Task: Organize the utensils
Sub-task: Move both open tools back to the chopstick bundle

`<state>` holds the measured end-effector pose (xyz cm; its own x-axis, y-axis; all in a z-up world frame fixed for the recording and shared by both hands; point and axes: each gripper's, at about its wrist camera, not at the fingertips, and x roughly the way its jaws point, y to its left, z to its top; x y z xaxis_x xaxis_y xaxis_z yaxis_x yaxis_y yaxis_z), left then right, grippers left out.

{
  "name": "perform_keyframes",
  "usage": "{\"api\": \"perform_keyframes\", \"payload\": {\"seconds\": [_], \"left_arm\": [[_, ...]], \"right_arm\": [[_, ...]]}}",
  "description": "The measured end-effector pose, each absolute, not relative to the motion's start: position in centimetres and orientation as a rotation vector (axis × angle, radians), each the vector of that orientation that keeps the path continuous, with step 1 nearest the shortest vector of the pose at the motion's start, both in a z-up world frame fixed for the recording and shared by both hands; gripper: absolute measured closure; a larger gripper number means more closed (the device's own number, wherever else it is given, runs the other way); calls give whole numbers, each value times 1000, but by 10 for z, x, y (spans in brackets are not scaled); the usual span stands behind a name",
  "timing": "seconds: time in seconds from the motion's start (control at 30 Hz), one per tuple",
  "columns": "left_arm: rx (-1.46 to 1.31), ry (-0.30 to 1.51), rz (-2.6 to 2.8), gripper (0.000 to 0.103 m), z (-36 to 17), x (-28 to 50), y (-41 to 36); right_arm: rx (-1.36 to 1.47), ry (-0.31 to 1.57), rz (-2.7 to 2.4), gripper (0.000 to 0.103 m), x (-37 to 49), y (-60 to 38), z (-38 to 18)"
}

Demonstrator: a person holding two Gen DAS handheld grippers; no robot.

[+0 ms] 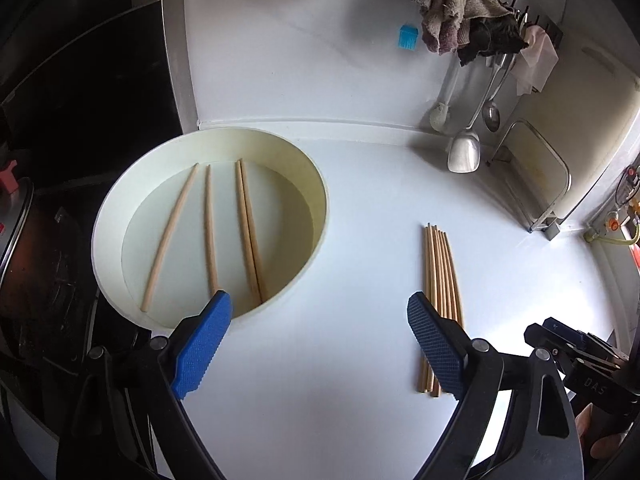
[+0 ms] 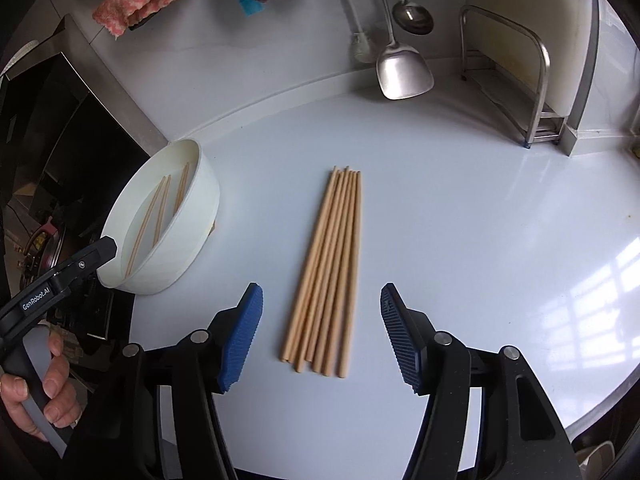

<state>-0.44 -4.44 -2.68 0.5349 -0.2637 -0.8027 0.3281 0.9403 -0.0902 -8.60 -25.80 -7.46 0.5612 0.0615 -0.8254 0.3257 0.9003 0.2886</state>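
Observation:
A round white basin [image 1: 108,216] holds several wooden chopsticks [image 1: 208,232] lying on its bottom; it also shows in the right wrist view [image 2: 200,200]. A bundle of several chopsticks [image 2: 328,268] lies side by side on the white counter, and shows in the left wrist view [image 1: 442,276]. My left gripper [image 1: 320,312] is open and empty above the counter between the basin's rim and the bundle. My right gripper [image 2: 322,300] is open and empty, its fingers on either side of the bundle's near end, above it.
A steel spatula [image 2: 404,72] and ladle [image 2: 412,16] hang at the back wall with rags [image 1: 460,16] and a blue brush [image 1: 408,36]. A metal rack [image 2: 536,80] holding a cutting board stands at the back right. A dark stove [image 1: 80,100] lies left of the basin.

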Motion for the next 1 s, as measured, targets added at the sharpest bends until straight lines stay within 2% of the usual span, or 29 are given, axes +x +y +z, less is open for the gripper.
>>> {"api": "perform_keyframes", "payload": {"seconds": [0.33, 0.5, 0.8, 1.0], "left_arm": [[111, 965, -268, 14, -44, -31, -86], [139, 918, -303, 10, -55, -29, -100], [137, 925, -340, 10, -103, -20, -113], [160, 915, -350, 10, -110, -19, -117]], "right_arm": [[453, 983, -110, 43, -99, -301, -113], [432, 949, -120, 43, -99, -299, -126], [371, 942, -148, 43, -73, -284, -164], [326, 947, -218, 43, -64, -277, -171]]}}
